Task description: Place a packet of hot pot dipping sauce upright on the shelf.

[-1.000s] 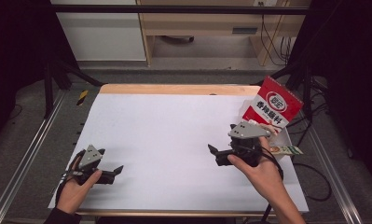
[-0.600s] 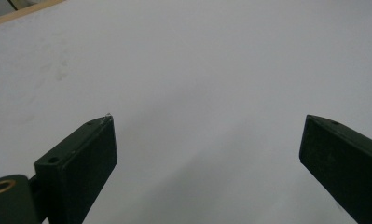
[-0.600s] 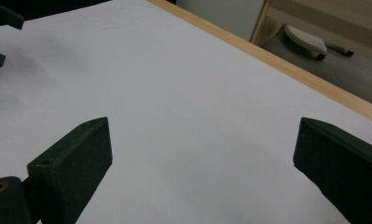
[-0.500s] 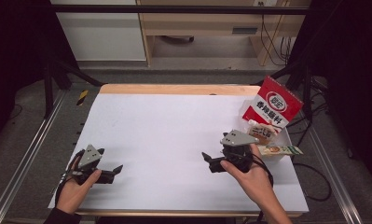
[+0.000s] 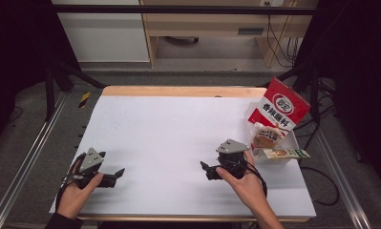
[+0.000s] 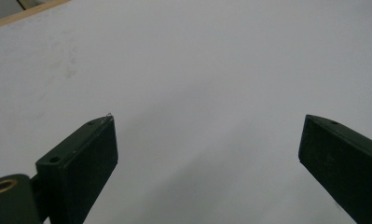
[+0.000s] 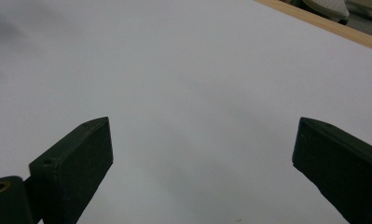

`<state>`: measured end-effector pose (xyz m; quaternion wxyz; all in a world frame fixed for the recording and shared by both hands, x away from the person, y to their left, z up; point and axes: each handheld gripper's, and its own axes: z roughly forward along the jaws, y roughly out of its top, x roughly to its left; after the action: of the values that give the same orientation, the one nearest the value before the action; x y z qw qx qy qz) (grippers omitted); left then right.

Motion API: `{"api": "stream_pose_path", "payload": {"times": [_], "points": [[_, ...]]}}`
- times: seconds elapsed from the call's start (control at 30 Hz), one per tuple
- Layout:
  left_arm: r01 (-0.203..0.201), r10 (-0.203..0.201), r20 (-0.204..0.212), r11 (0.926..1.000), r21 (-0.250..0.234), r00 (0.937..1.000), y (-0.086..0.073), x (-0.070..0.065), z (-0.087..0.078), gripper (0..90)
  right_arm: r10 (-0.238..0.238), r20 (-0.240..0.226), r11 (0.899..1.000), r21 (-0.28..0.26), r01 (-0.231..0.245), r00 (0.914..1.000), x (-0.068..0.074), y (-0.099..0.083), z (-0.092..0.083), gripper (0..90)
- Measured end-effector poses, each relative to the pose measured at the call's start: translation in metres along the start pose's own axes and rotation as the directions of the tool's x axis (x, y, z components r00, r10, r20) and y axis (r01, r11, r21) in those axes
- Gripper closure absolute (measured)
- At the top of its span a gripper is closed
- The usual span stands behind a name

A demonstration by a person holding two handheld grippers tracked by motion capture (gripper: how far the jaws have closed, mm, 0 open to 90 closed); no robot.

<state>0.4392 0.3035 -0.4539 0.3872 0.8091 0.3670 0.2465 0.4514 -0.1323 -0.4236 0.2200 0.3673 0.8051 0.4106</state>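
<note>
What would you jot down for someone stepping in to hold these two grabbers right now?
Left gripper: open, holding nothing, low over the white table near its front left corner.
Right gripper: open, holding nothing, front right of the table, jaws pointing left, away from the snacks.
Things: a red bag stands at the right edge; a brown snack pack leans in front of it; a flat green-ended packet lies just nearer the person. All three sit together, right of the right gripper.
Done: nothing looks handled; all three sit in one cluster.
Left: probably to turn the right gripper toward the snacks and pick one up.
</note>
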Motion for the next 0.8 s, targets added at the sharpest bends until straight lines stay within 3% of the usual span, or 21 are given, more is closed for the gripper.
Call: {"api": "stream_pose_path", "payload": {"times": [0.23, 0.4, 0.57, 0.8], "points": [[0.013, -0.013, -0.006, 0.9999, -0.001, 0.9999, -0.001, 0.003, -0.001, 4.4, 0.047, 0.014, 0.999, -0.007, -0.047, 0.9988, -0.004, -0.003, 0.021, 5.9], [0.013, -0.013, -0.011, 0.9999, 0.0, 0.9999, -0.001, 0.006, -0.001, 4.4, 0.054, 0.02, 0.998, -0.013, -0.054, 0.9983, -0.007, -0.005, 0.036, 5.9], [0.031, -0.031, -0.023, 0.9995, -0.005, 0.9993, -0.003, 0.011, -0.003, 4.5, 0.081, 0.04, 0.997, 0.005, -0.082, 0.9959, -0.01, -0.009, 0.047, 6.2], [0.036, -0.037, -0.03, 0.9993, -0.007, 0.9989, -0.004, 0.013, -0.003, 4.5, 0.068, 0.043, 0.997, 0.029, -0.069, 0.9968, -0.01, -0.012, 0.051, 5.8]]}}
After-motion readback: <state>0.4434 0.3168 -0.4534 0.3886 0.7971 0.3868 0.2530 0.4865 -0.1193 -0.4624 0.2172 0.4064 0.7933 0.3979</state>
